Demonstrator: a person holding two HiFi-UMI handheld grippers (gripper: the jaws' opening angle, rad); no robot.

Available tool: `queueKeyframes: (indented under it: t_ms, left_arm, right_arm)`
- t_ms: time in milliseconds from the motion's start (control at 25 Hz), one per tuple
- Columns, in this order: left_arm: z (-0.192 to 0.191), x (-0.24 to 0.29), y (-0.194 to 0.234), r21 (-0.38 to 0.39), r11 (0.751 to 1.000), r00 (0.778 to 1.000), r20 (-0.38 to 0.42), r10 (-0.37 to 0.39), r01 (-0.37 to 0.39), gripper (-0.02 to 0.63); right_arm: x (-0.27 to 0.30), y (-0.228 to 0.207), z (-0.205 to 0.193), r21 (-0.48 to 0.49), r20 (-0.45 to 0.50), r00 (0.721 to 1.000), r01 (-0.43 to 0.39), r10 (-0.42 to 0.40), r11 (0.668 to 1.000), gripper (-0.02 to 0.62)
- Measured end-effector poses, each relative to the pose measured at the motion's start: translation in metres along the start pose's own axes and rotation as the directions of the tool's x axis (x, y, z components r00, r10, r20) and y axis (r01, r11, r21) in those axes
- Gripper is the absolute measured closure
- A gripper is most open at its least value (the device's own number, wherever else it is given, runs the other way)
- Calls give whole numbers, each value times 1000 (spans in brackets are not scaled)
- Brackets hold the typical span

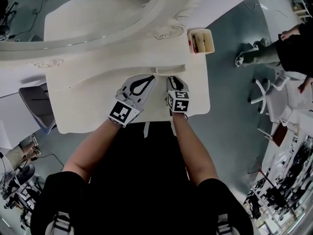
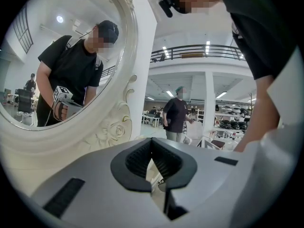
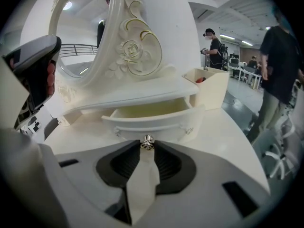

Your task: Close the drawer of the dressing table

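Observation:
The small cream drawer [image 3: 152, 120] of the dressing table [image 1: 98, 102] stands pulled partly out under the mirror shelf; its inside looks empty. A silver knob [image 3: 148, 142] sits on the middle of the drawer's front. My right gripper [image 3: 148, 145] points down at the front with its jaw tips pinched on that knob. In the head view the right gripper [image 1: 172, 78] reaches the drawer [image 1: 169, 71] at the tabletop's back. My left gripper [image 1: 149, 78] lies just to its left, jaws shut and holding nothing; in its own view the left gripper [image 2: 151, 141] points level past the mirror.
A large oval mirror [image 1: 73, 13] with carved rose trim [image 3: 135, 49] rises behind the drawer. A cream box [image 1: 201, 40] with a red item in it stands at the table's right back corner. People [image 2: 176, 113] and white chairs [image 1: 274, 97] stand on the grey floor to the right.

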State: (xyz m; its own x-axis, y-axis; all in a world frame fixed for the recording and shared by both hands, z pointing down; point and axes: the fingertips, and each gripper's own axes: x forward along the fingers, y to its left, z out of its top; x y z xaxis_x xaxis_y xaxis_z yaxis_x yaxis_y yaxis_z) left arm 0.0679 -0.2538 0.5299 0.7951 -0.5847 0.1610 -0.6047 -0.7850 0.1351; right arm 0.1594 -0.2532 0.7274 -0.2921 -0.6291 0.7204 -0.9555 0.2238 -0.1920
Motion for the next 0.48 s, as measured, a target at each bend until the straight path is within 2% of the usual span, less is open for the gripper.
queueKeyframes:
  t_ms: [480]
  left_arm:
    - [3,1,8,17,1000,1000,-3,13,-13,612]
  right_arm:
    - [14,-4,18,-13,1,1000,2,-2,1000,499]
